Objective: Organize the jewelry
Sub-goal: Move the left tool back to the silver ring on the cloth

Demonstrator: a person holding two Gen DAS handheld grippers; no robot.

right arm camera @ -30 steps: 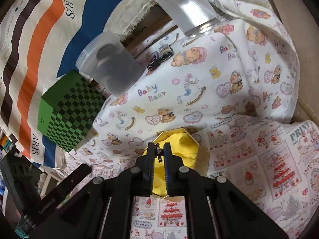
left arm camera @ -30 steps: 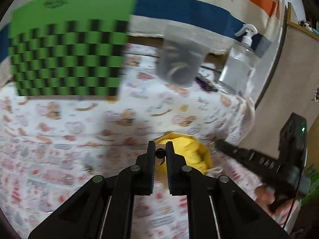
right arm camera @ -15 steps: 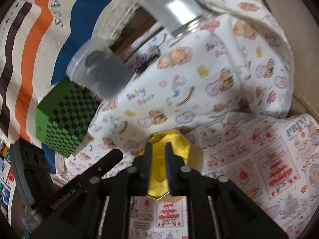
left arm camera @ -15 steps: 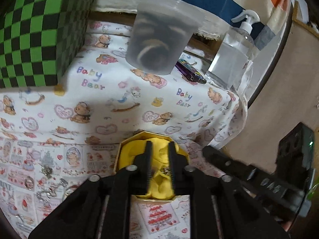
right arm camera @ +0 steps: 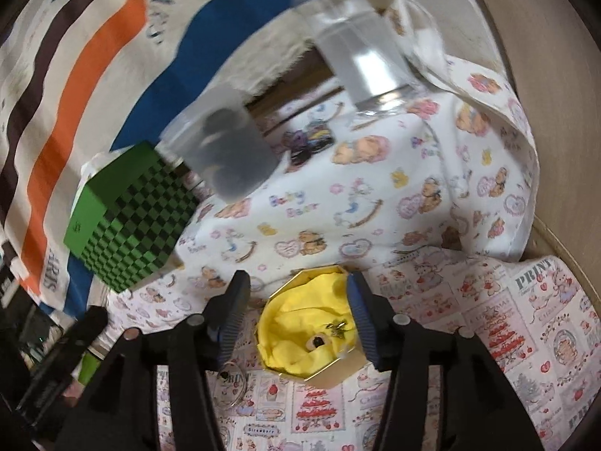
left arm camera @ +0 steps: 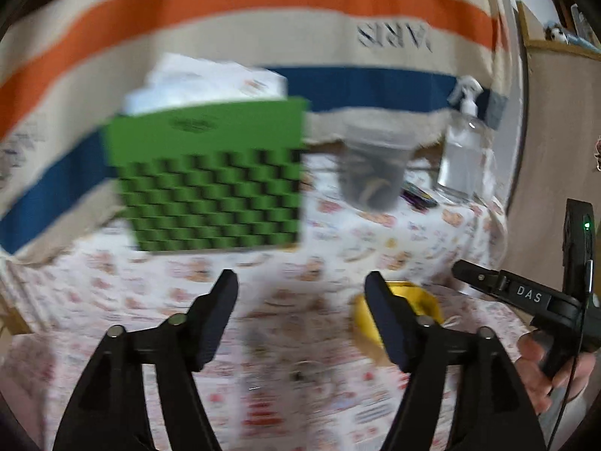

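Both fingers (right arm camera: 296, 300) just opening, empty, jewelry box (right arm camera: 311, 332) below

Left gripper (left arm camera: 300, 285): matte black, two angular fingers (left arm camera: 221, 300) with flat dark pads and round silver screws at the linkage joints. Right gripper (right arm camera: 296, 293): same black frame, silver screws, pads ribbed and edged in what looks like blue. From the left wrist its body carries white "DAS" lettering, a green light, a thin black cable, and a bare hand (left arm camera: 544, 372).
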